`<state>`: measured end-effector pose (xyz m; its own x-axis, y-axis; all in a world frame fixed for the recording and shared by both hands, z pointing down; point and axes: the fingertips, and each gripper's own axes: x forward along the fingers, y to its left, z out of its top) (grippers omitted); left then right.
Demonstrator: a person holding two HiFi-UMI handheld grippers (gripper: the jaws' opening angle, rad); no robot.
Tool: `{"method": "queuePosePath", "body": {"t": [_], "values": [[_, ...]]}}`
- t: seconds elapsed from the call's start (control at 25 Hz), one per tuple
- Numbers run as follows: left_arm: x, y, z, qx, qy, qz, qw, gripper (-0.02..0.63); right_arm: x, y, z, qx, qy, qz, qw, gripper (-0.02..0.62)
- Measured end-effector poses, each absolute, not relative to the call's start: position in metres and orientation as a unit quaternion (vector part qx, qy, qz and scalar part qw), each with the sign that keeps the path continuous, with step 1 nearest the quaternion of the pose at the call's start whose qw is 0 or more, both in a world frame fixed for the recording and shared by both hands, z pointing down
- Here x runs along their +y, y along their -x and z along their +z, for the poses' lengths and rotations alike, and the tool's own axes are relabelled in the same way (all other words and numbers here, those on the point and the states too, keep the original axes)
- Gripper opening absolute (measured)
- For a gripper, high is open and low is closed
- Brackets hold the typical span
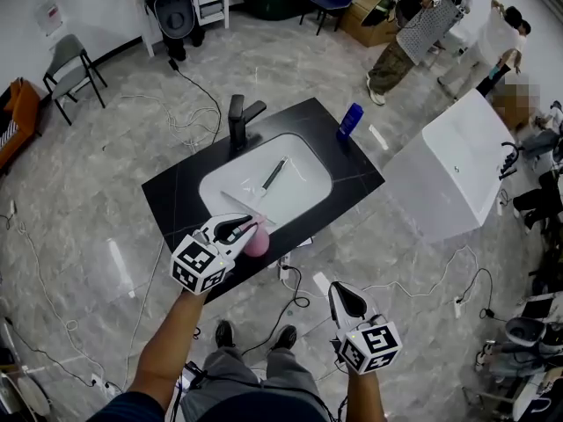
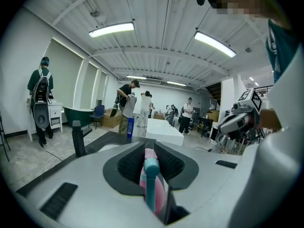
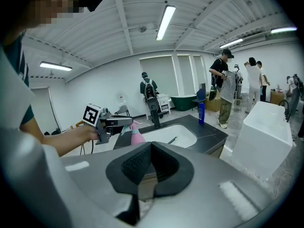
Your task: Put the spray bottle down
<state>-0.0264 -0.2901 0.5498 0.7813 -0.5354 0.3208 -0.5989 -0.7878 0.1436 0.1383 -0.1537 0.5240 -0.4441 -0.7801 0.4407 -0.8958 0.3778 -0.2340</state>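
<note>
My left gripper (image 1: 251, 229) is shut on a pink spray bottle (image 1: 257, 241) with a teal trigger, held over the front edge of the black counter (image 1: 180, 192). In the left gripper view the bottle (image 2: 153, 184) sits squeezed between the jaws, its teal trigger toward the camera. The right gripper view shows the bottle (image 3: 137, 134) hanging from the left gripper (image 3: 124, 121) just above the counter. My right gripper (image 1: 345, 299) hangs shut and empty, lower right, off the counter.
A white sink basin (image 1: 299, 187) with a toothbrush-like tool (image 1: 273, 174) lies in the counter's middle. A black faucet (image 1: 237, 121) stands behind it and a blue bottle (image 1: 350, 120) at the far right corner. A white tub (image 1: 449, 170) stands to the right; cables cross the floor.
</note>
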Motion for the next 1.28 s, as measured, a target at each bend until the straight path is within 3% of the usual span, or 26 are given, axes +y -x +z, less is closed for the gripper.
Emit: {"method": "queuePosePath", "body": {"t": [1.28], "values": [[-0.313,-0.003,0.611,-0.291,-0.935,0.152,0.134,0.066,-0.177,-0.148,0.573,-0.810,-0.508,0.259,0.137,0.011]]}}
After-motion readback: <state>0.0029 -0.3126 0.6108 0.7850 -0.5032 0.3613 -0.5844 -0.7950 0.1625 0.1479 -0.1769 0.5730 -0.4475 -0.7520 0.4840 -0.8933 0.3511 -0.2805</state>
